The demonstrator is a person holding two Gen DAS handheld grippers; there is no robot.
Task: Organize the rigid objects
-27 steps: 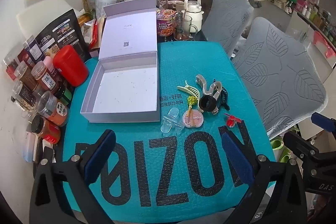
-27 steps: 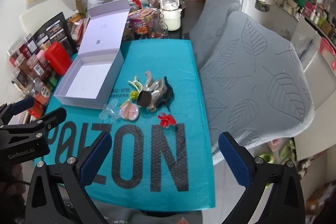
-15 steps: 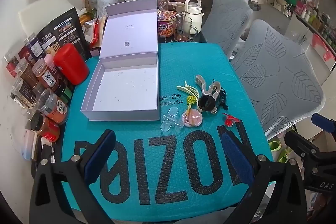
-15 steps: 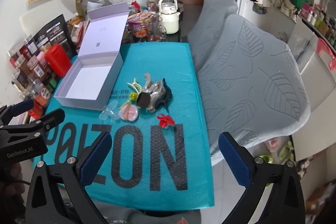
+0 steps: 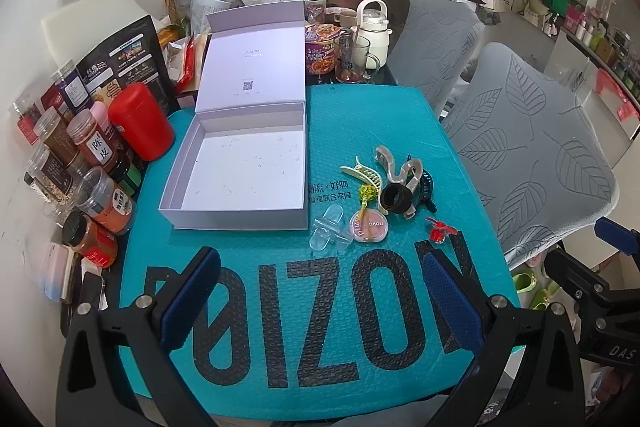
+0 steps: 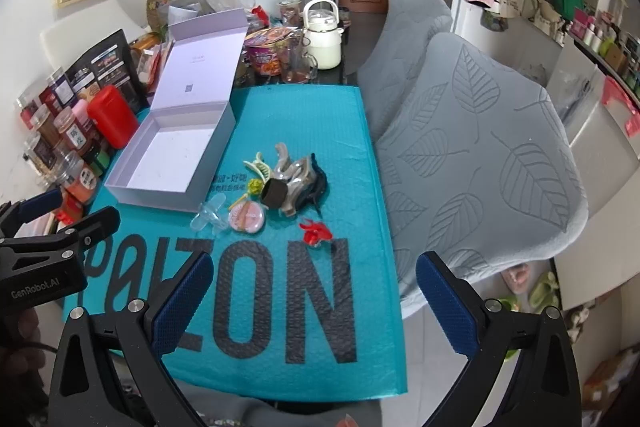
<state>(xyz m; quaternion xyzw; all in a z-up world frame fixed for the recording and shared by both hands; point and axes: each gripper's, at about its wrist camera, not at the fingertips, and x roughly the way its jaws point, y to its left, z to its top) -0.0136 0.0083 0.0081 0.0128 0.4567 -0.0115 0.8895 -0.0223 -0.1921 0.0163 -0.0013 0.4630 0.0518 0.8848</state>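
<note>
The left gripper [image 5: 320,291] hangs above the teal mat [image 5: 360,131], jaws wide apart with nothing between them. An open white box [image 5: 240,175] sits on the mat, lid [image 5: 254,63] tilted up behind it. Just right of the box lie a clear clip [image 5: 326,235], a pink compact [image 5: 369,226], a cream claw clip [image 5: 362,174], a black ring [image 5: 396,198] and a red clip [image 5: 438,229]. Spice jars [image 5: 96,155] and a red canister [image 5: 140,121] crowd the left edge. The right gripper [image 5: 612,291] shows at the far right.
</note>
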